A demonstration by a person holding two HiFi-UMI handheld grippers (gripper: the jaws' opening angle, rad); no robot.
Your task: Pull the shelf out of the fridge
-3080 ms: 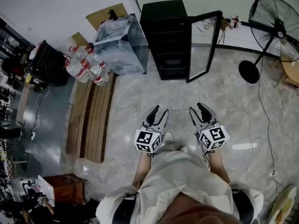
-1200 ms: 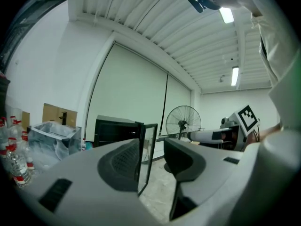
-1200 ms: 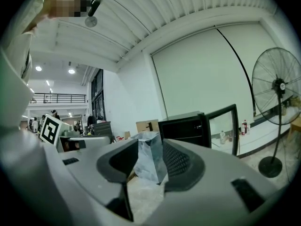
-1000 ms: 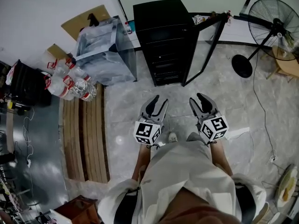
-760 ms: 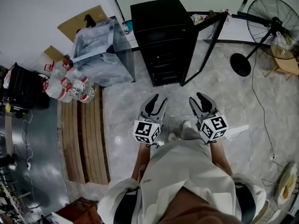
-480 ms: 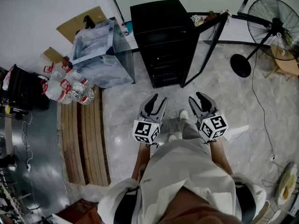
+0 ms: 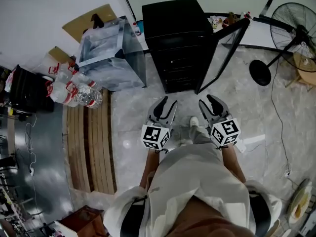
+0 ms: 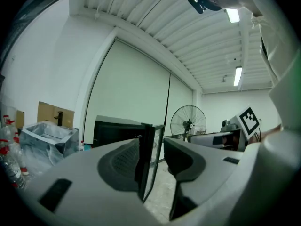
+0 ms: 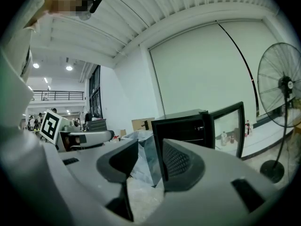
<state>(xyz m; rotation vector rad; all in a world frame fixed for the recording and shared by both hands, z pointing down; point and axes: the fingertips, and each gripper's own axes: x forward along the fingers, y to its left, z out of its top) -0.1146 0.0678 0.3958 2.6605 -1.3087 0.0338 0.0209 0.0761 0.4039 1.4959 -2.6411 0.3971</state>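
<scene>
The black fridge [image 7: 180, 38] stands on the floor [image 7: 133, 112], glass door [image 7: 224, 48] swung open, its dark shelves [image 7: 183, 65] stacked inside. The left claw [image 7: 168, 103] and right claw [image 7: 207, 101] hang well short of it, each narrowly parted and empty.

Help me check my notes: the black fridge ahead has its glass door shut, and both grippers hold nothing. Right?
No: the glass door of the fridge stands open, as the head view shows. The left gripper and right gripper do hold nothing.
</scene>
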